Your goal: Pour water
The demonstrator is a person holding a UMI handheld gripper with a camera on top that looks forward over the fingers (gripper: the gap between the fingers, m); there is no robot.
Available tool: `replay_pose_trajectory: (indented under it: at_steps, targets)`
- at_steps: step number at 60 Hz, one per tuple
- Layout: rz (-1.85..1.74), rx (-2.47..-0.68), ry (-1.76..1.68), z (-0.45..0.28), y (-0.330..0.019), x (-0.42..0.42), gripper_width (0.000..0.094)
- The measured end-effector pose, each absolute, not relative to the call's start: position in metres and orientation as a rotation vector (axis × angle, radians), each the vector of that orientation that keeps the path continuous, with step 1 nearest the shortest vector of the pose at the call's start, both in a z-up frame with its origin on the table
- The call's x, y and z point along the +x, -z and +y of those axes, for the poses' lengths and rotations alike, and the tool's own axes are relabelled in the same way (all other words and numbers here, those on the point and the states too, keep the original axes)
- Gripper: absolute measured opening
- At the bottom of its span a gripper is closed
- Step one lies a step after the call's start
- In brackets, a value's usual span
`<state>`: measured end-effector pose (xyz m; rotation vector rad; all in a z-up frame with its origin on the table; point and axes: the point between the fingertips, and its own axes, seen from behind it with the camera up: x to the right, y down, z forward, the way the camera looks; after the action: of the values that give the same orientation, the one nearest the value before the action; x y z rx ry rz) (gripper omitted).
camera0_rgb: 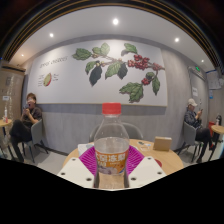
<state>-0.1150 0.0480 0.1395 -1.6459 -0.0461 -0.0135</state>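
A clear plastic water bottle [111, 140] with a red cap and an orange-and-white label stands upright between my fingers, held up in front of the wooden table [170, 157]. My gripper [111, 165] is shut on the bottle: both pink pads [87, 158] press on its sides at label height. The bottle's lower part is hidden behind the fingers.
A small box [162, 143] sits on the table to the right of the bottle. A person [28, 118] sits at the far left and another person [194, 117] at the far right. A wall mural of leaves and red berries [120, 66] is behind.
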Motion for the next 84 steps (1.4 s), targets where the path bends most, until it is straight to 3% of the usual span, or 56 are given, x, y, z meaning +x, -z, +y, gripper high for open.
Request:
replay_pose_trajectory:
  at_steps: [8,22,23,34,46,64,69,70,76,84]
  targets:
    - [0.066,-1.632,-0.124,0.056,-0.142,-0.128,0.0328]
    - [0.644,-1.53,-0.964,0.111,-0.149,-0.175,0.0335]
    - [0.669,-1.502,-1.022,0.128,-0.138,-0.17,0.0333]
    - [1.115,-1.198,-1.528,0.129,-0.184,-0.188,0.0361]
    - [1.382,-1.034,-1.81,0.113,-0.176,-0.171,0.039]
    - [1.406,-1.044,-1.799,0.132,-0.186,-0.189,0.0391]
    - [1.273,-1.163,-1.762,0.127,-0.199,-0.198,0.0391]
    - [1.188,-1.2,-1.774,0.126,-0.188,-0.186,0.039]
    - [0.715,-1.296,-1.521,0.105,-0.259,-0.169,0.039]
    - [0.314,-1.269,-0.744,0.107,-0.315,-0.056,0.0392]
